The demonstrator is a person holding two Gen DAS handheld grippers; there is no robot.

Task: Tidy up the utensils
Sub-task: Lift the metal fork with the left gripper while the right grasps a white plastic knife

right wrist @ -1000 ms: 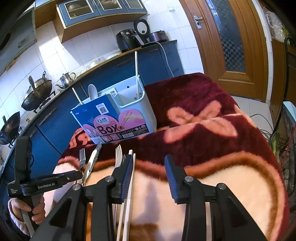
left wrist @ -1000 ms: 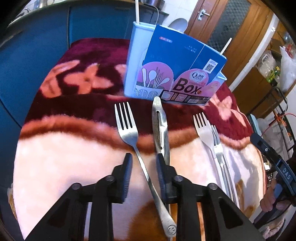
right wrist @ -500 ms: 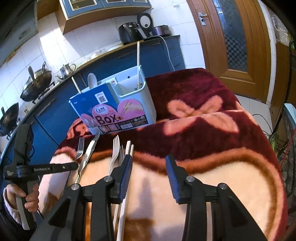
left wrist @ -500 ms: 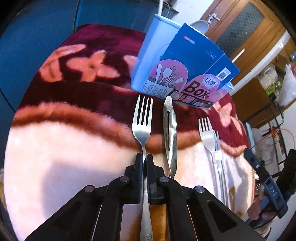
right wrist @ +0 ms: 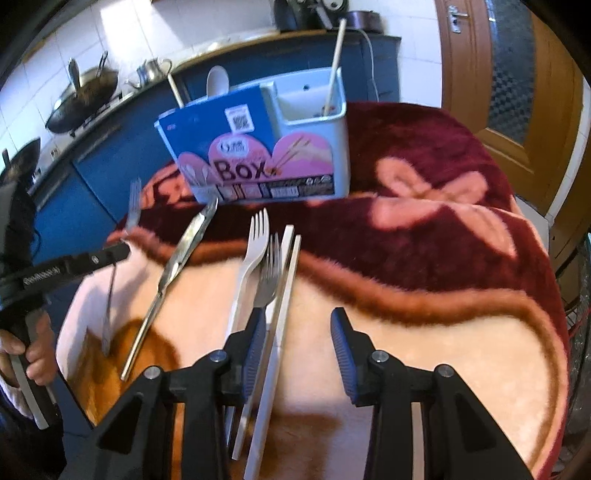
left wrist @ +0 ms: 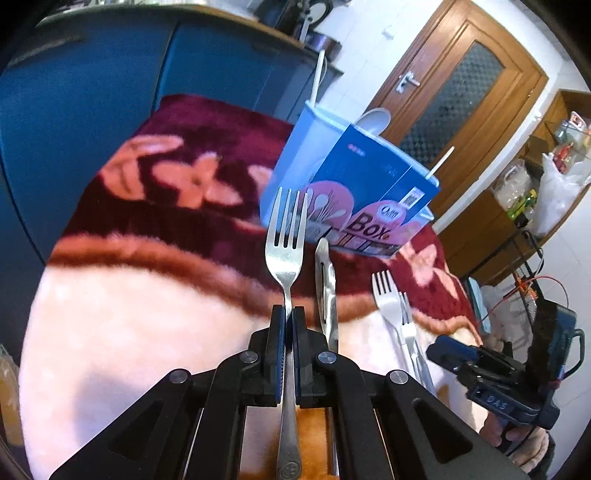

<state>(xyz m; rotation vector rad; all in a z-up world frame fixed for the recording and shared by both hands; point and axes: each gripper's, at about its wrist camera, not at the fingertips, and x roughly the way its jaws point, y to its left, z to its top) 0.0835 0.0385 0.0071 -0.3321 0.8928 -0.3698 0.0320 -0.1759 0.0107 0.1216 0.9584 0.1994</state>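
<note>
Left hand-held gripper (left wrist: 287, 321) clamped on metal fork (left wrist: 285, 254) neck, lifted over blanket. Keep tines level, steer into utensil box (left wrist: 354, 192) compartment. Right hand-held gripper (right wrist: 299, 332) parted, empty.

Blue base cabinets (right wrist: 122, 147) along back wall, white tile (right wrist: 122, 33) above. Wok (right wrist: 83, 94) on counter. Wooden door (left wrist: 454, 110) w/ dark glass panel, right side. Plush maroon-cream blanket (right wrist: 443, 295) over table.

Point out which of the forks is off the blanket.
The metal fork clamped in the left tool; the white fork and second metal fork lie flat.
</note>
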